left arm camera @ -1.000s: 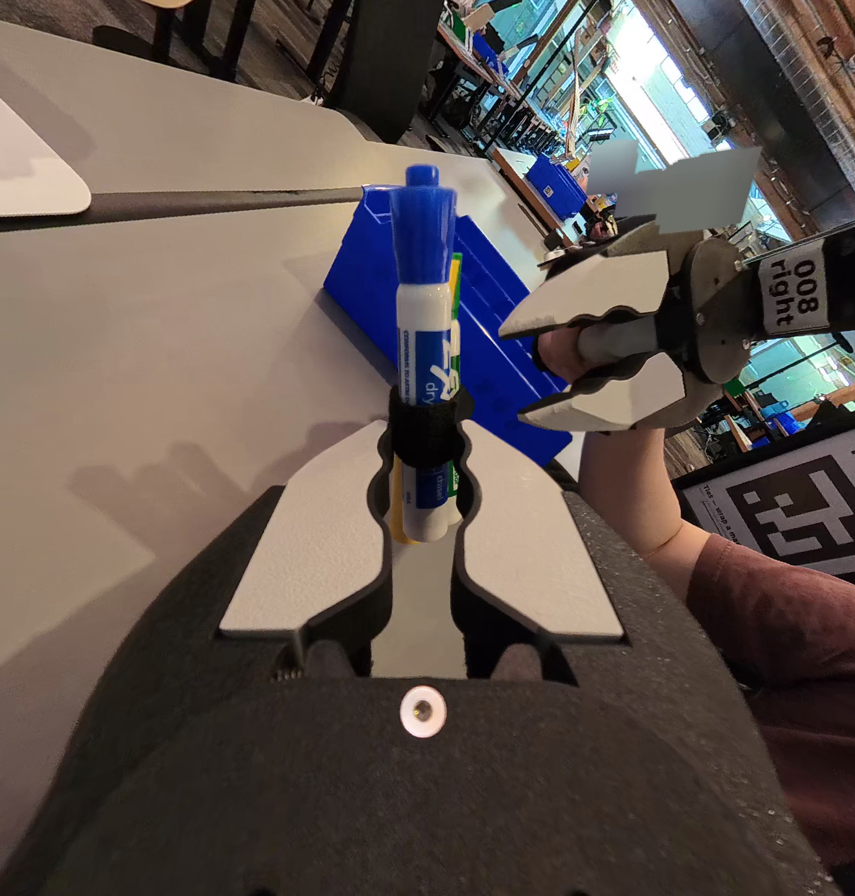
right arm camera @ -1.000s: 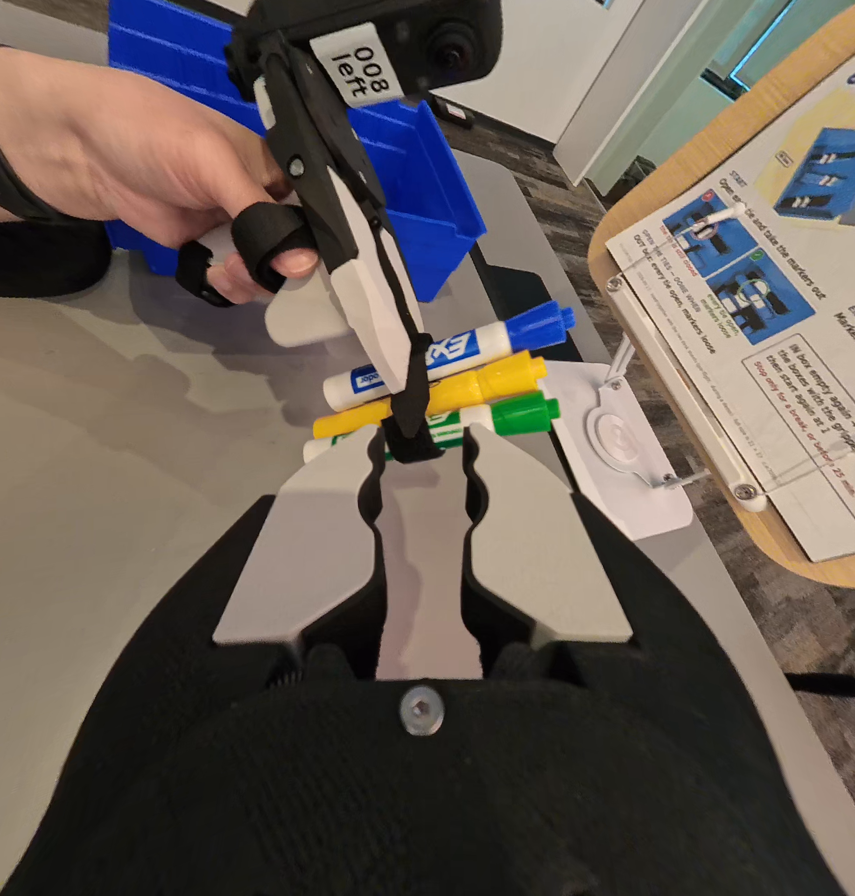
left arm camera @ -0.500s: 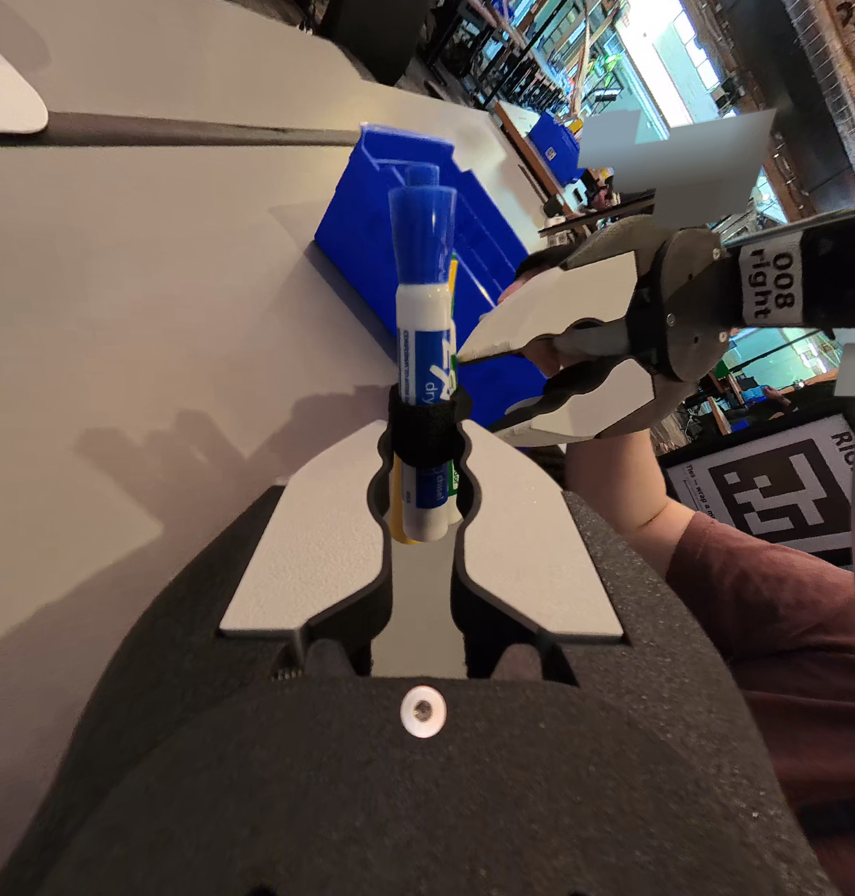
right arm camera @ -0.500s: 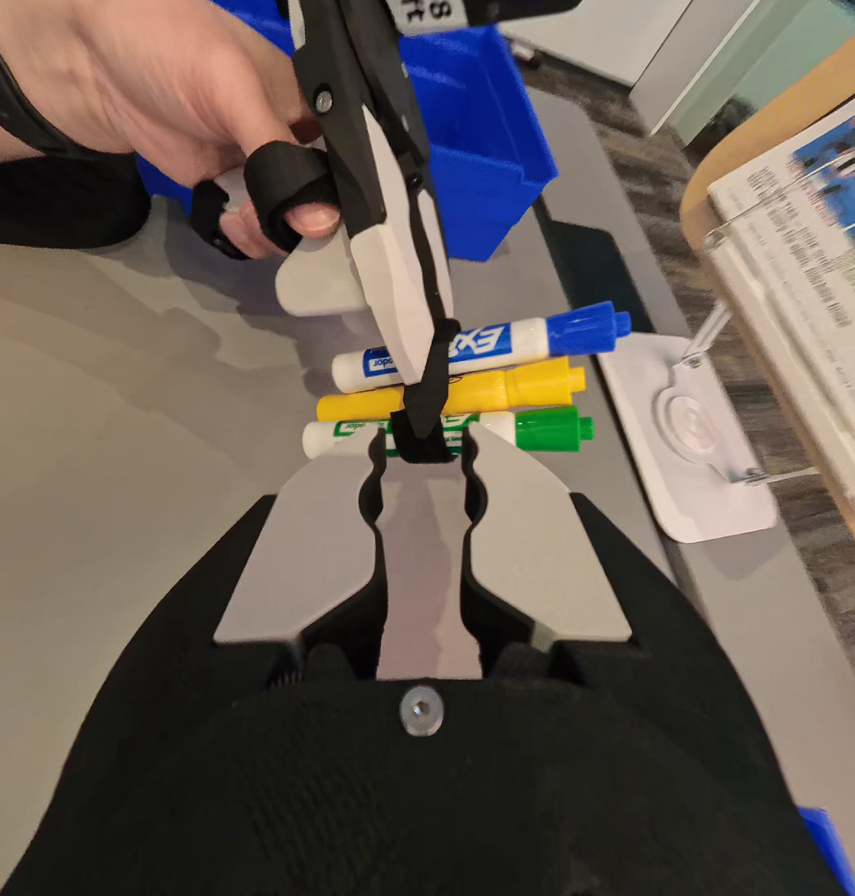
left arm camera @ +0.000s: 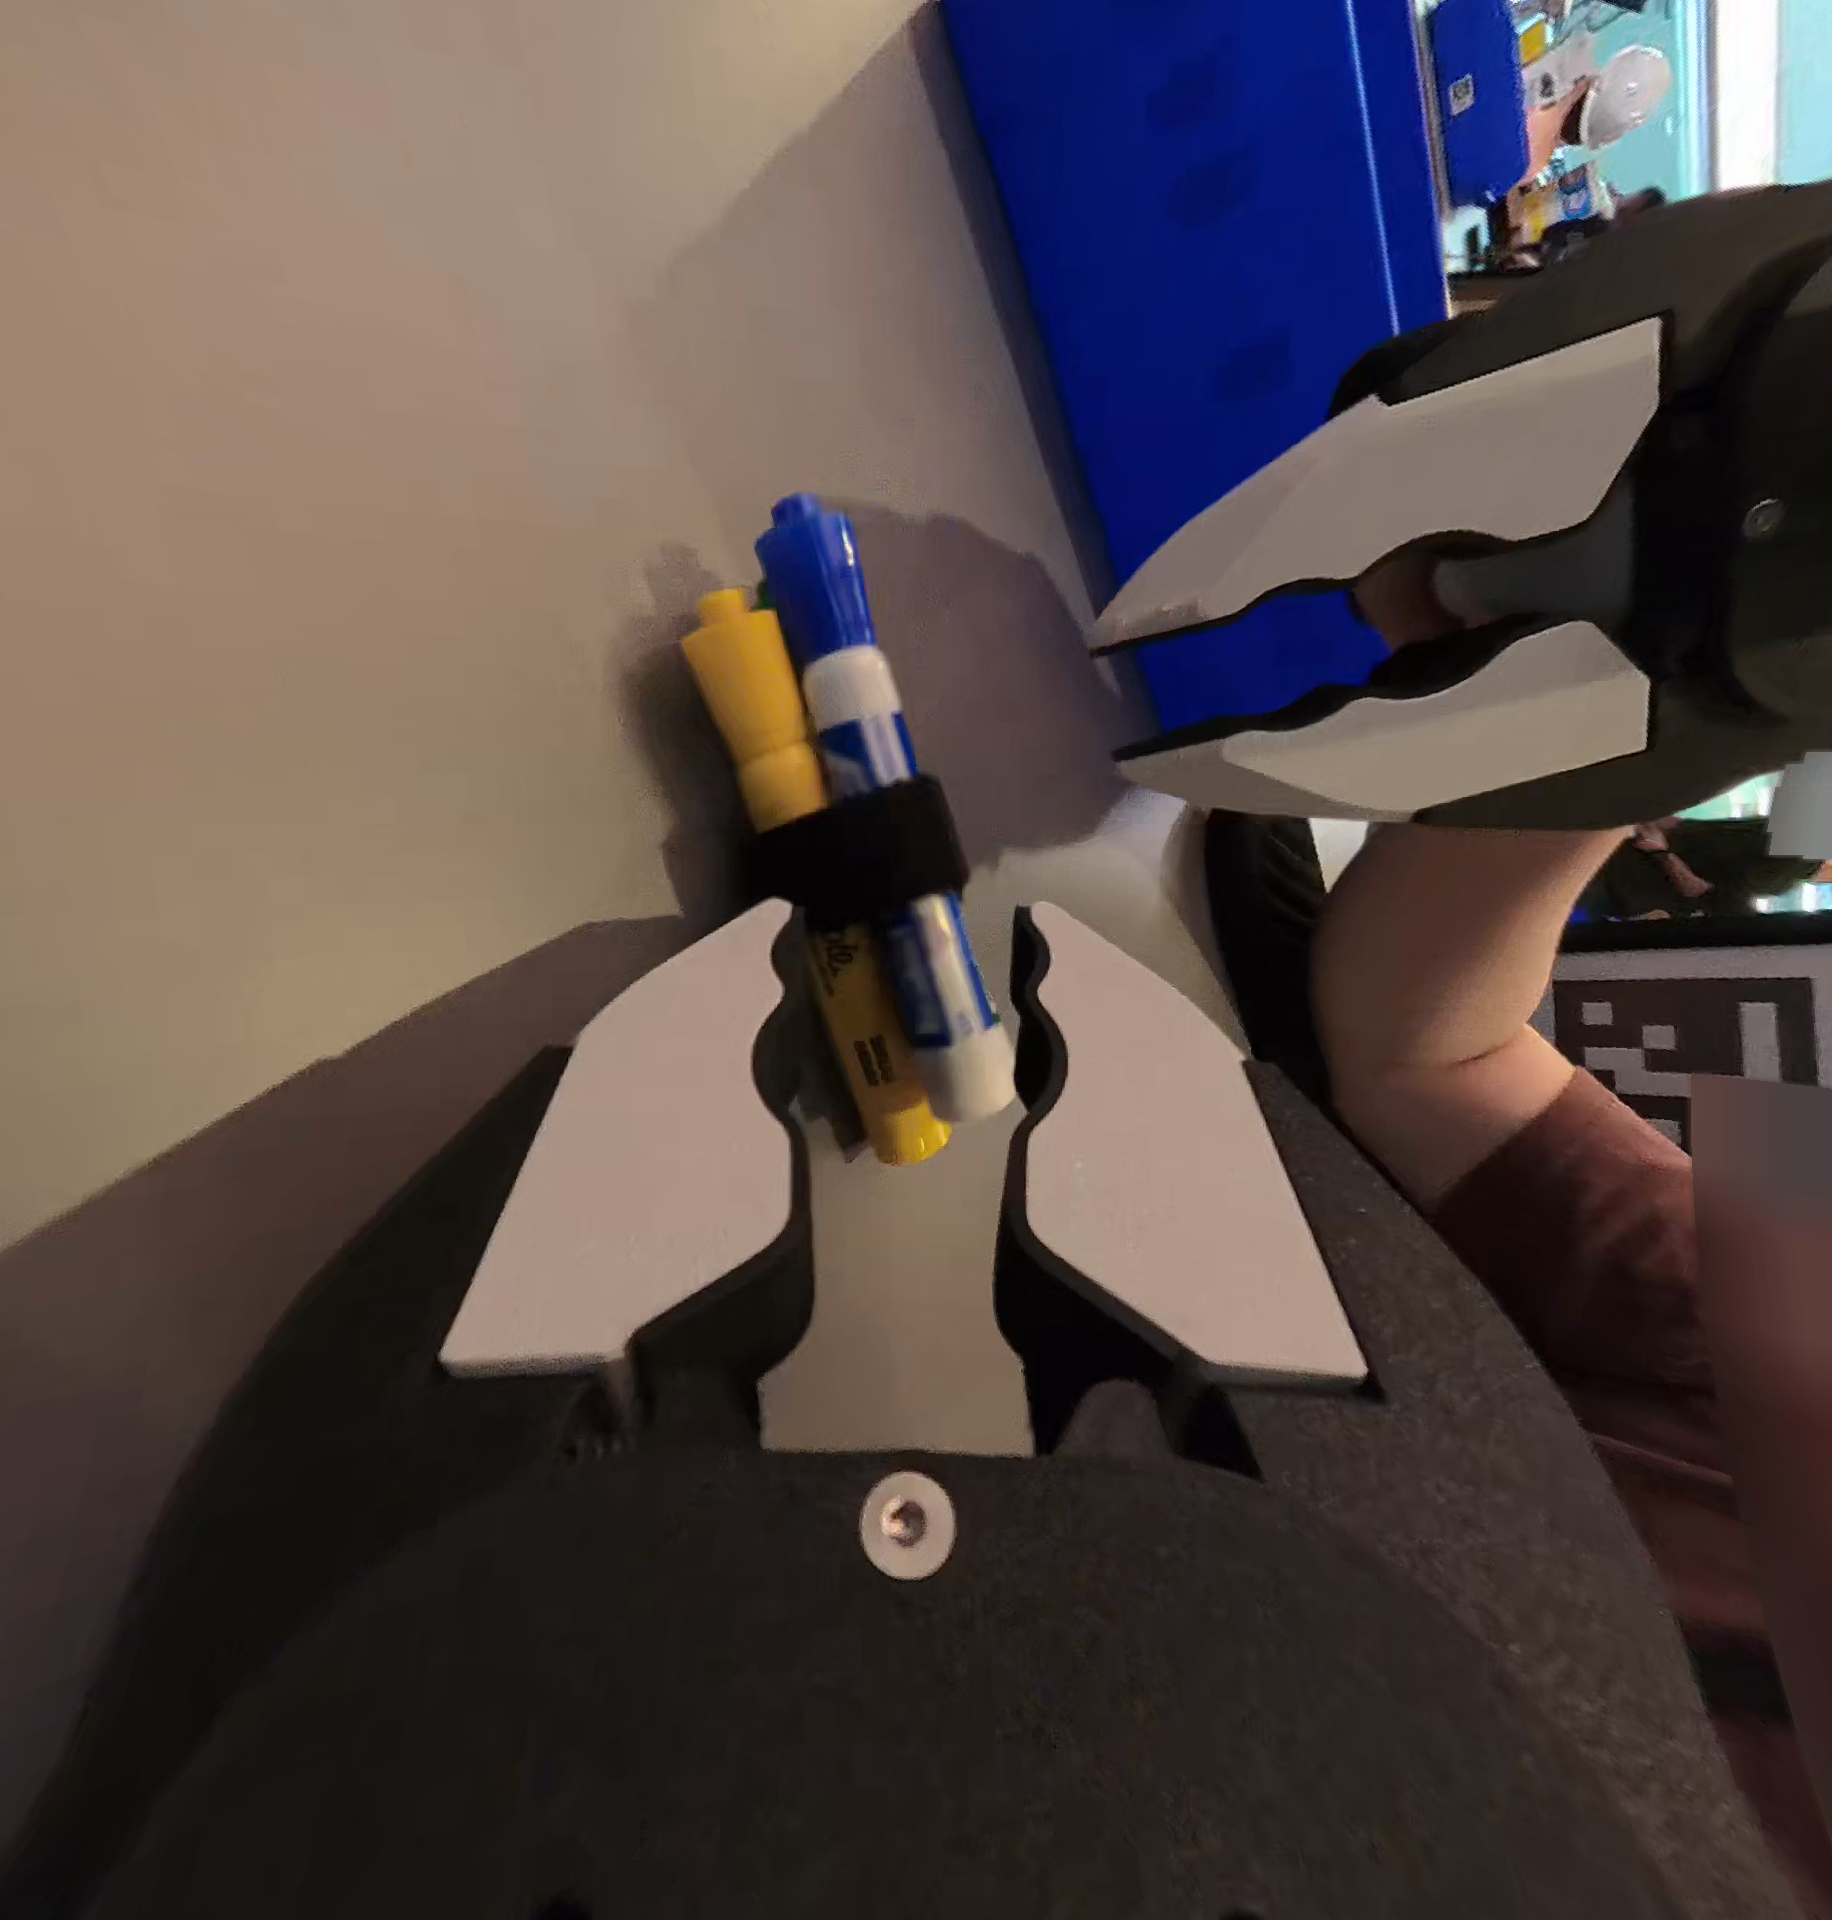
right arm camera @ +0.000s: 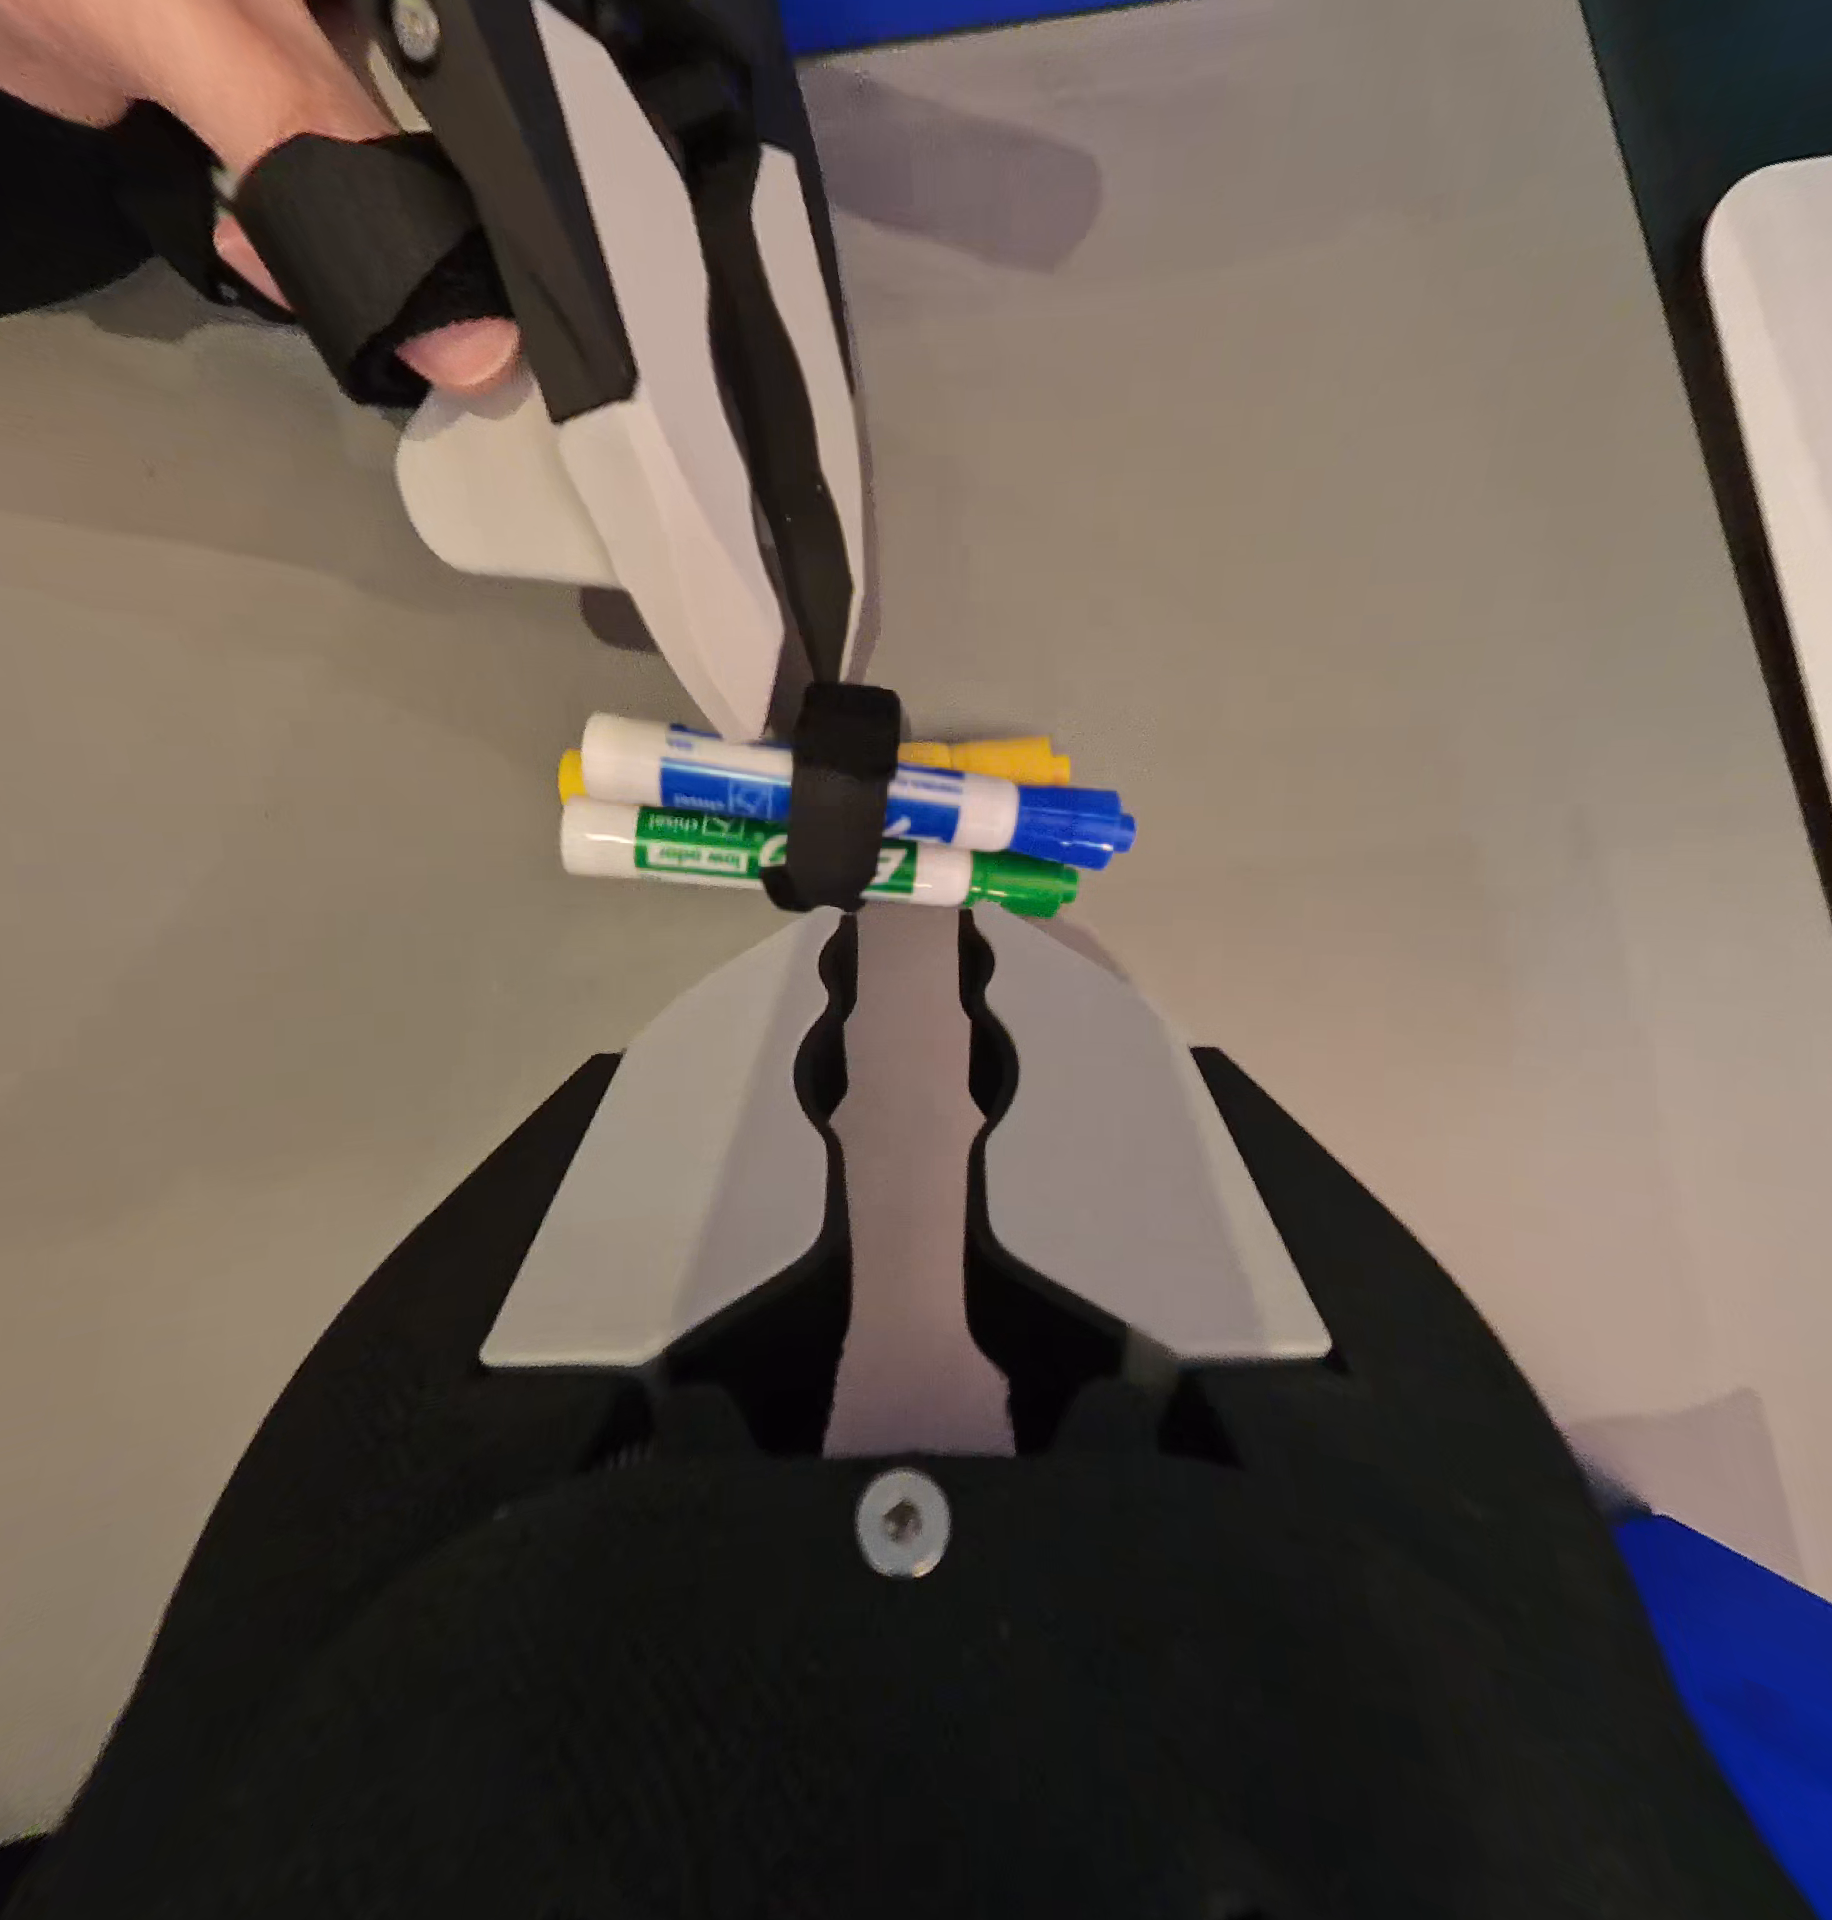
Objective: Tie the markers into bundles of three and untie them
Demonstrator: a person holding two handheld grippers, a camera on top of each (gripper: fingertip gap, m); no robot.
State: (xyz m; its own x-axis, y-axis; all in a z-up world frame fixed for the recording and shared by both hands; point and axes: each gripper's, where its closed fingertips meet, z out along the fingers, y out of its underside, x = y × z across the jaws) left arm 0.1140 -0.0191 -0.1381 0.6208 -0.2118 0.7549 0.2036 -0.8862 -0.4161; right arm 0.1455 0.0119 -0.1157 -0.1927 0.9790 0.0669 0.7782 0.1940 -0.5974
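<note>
Three markers (right arm camera: pixel 787 821), one strap (right arm camera: pixel 834 800)

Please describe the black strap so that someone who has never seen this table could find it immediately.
On the grey table, three markers lie in one bundle between the two grippers. The black strap wraps around the bundle's middle, crossing the blue marker and the green marker. It is the only black fabric band there; the markers are white-barrelled with coloured caps.
</note>
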